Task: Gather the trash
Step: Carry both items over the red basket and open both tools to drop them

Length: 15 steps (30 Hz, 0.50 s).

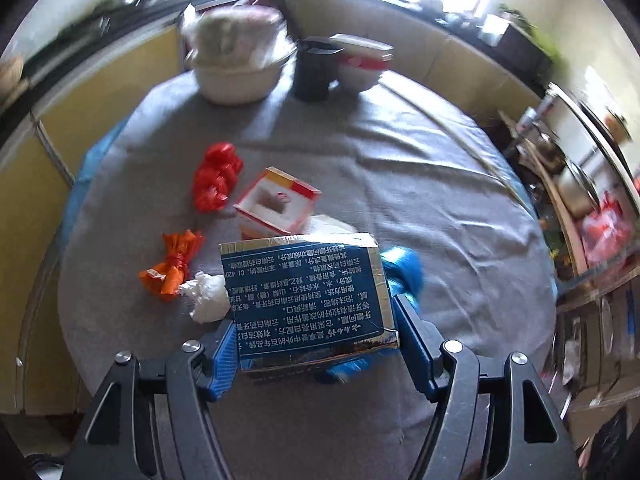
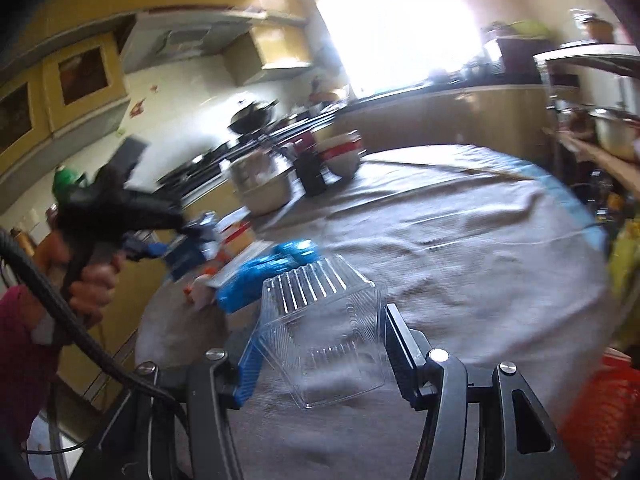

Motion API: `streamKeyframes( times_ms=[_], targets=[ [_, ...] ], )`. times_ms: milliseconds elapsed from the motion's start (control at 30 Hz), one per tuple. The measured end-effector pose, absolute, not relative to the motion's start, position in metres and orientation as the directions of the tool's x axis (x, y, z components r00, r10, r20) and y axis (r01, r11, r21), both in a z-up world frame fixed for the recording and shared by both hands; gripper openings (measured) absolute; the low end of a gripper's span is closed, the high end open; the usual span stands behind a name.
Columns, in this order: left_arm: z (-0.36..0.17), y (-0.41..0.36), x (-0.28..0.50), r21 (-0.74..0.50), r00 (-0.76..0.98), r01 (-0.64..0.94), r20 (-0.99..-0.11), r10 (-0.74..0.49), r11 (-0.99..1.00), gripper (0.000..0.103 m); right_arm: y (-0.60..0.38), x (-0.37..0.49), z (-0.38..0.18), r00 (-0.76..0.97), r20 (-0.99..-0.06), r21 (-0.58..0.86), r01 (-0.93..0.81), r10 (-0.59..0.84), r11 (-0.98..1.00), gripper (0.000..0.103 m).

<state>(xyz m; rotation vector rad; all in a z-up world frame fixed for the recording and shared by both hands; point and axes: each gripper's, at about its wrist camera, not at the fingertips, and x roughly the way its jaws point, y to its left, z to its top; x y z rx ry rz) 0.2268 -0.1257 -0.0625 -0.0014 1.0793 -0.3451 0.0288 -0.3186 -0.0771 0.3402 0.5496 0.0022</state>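
My left gripper is shut on a dark blue toothpaste box with white print, held above the grey-clothed round table. Below it lie a red plastic bag, an orange wrapper, a white crumpled tissue, a red-and-white carton and a blue plastic bag. My right gripper is shut on a clear ribbed plastic container, held over the table. The left gripper with its box and the blue bag show at left in the right wrist view.
At the table's far side stand a covered white bowl, a dark cup and a red-and-white bowl. Yellow cabinets are left, cluttered shelves right. An orange-red bag sits at lower right in the right wrist view.
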Motion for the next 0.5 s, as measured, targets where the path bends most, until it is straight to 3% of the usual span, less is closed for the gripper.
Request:
streamKeyframes(
  times_ms=[167,333,500],
  targets=[
    [-0.056,-0.175,0.173,-0.15,0.4,0.476,-0.841,-0.365,0.867,0.071,-0.362,-0.01,-0.07,0.853,-0.522,0.336,0.206,0.0,0.919,0.058],
    [-0.068,-0.244,0.107,-0.18,0.246,0.713,-0.841,-0.483,0.677,0.071,-0.418,-0.067,-0.085,0.834,-0.55,0.446,0.345,-0.052,0.826,0.058],
    [-0.083,-0.305,0.057,-0.22,0.107,0.827,-0.843,-0.528,0.518,0.071,-0.475,-0.131,-0.113,0.813,-0.576,0.558,0.467,-0.086,0.686,0.059]
  ],
)
